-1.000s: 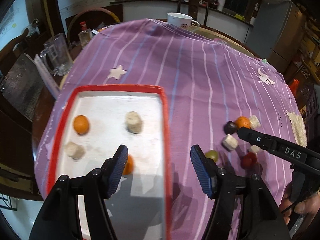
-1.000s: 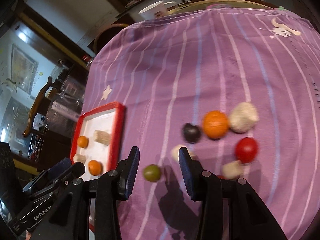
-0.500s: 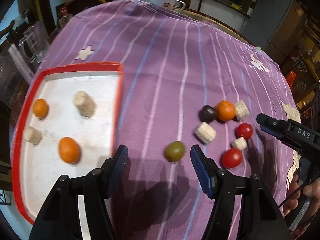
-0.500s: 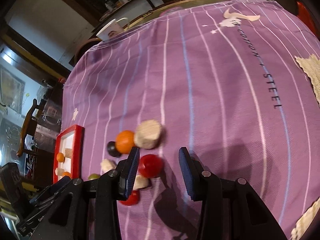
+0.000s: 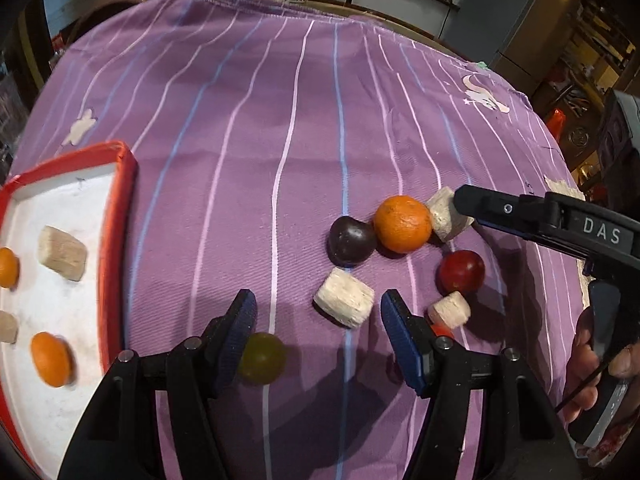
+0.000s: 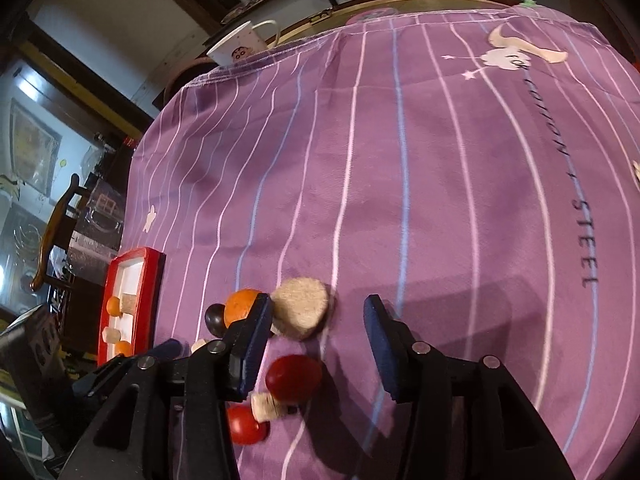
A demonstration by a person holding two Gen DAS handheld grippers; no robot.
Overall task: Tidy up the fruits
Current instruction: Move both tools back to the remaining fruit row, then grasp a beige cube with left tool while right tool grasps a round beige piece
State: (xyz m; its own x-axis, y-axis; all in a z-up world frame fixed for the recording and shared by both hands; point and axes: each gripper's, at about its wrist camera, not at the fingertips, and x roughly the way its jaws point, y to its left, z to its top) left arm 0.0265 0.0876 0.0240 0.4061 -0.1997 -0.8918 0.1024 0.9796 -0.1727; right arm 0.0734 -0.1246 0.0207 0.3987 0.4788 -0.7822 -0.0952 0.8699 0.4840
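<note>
left tongs (image 5: 316, 328): released, round olive-green fruit (image 5: 261, 357) just beside left pad
right tongs (image 6: 318, 334): opening, nothing gripped, pale cork-like chunk (image 6: 302, 308) sits between

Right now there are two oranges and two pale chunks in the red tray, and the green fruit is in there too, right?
Not quite. The green fruit lies on the purple cloth, outside the red tray, by the left gripper. The left wrist view shows it. The rest is right.

Three oranges (image 5: 403, 223), six cork chunks (image 5: 344, 297), two red fruits (image 5: 460, 271), one tray (image 5: 120, 216).
</note>
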